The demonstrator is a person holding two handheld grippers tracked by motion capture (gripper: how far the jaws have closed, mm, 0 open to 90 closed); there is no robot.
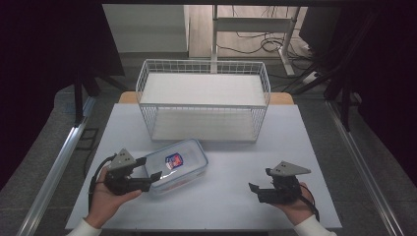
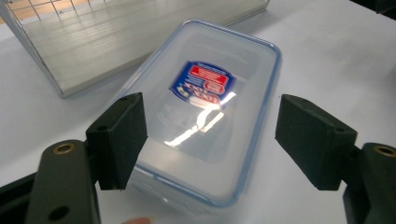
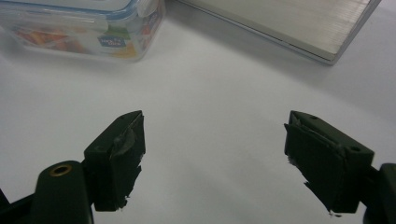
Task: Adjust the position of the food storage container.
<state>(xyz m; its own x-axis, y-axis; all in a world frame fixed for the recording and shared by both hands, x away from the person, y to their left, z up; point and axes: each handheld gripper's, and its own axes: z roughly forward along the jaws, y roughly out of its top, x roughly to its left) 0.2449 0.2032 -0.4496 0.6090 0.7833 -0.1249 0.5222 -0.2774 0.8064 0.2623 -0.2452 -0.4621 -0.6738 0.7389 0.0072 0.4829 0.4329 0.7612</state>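
While the left gripper (image 1: 153,168) is straddling the near end of the plastic container (image 1: 178,164) with jaws spread, the right gripper (image 1: 253,190) is idling agape; a one-ended clamp is risking the smooth lid slipping and tilting.

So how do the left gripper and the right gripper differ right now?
The left gripper has its open jaws set either side of the clear plastic container, while the right gripper has nothing but bare white table between its jaws. In the high view, the left gripper points right toward the container; the right gripper points left, well apart from it. Both are open and hand-held.
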